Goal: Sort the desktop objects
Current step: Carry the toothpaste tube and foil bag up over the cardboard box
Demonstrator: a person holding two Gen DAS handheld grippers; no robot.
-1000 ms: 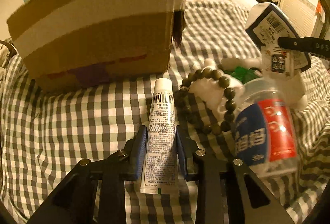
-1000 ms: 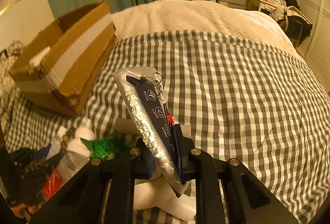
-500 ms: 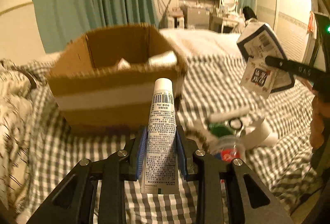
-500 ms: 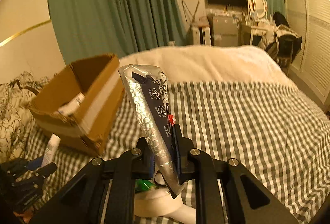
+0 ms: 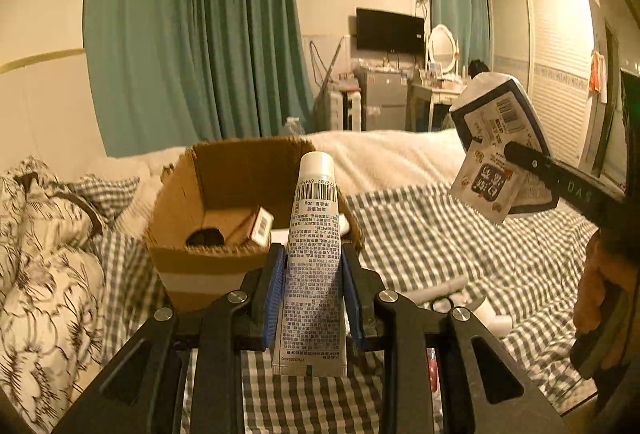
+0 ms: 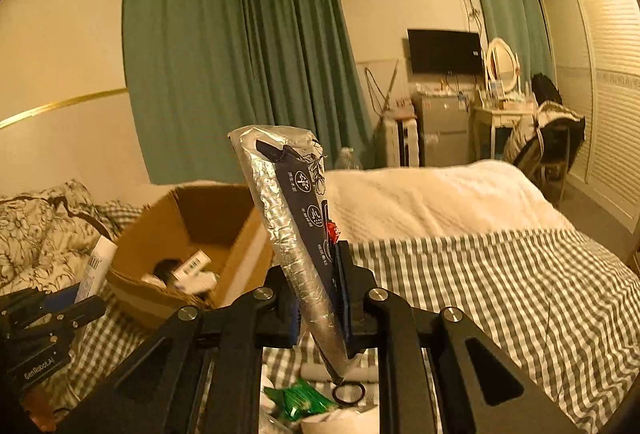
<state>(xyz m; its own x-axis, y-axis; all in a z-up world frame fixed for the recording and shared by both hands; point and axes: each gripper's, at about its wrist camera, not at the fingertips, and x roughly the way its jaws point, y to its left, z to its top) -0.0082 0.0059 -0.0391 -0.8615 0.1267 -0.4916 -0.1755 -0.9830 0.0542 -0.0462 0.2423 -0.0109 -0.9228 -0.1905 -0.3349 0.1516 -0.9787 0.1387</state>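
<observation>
The box (image 5: 208, 234) sits on the bed (image 5: 440, 234), left of the pouch (image 5: 500, 138). A tube (image 5: 314, 254) stands before it. Small packets (image 5: 262, 224) lie inside the box.

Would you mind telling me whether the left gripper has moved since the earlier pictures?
Yes. The left gripper has risen: the cardboard box now shows its open inside.

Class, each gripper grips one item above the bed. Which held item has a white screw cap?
The white tube in the left gripper. It has a round cap; the right gripper pinches a flat silver-and-navy packet.
</observation>
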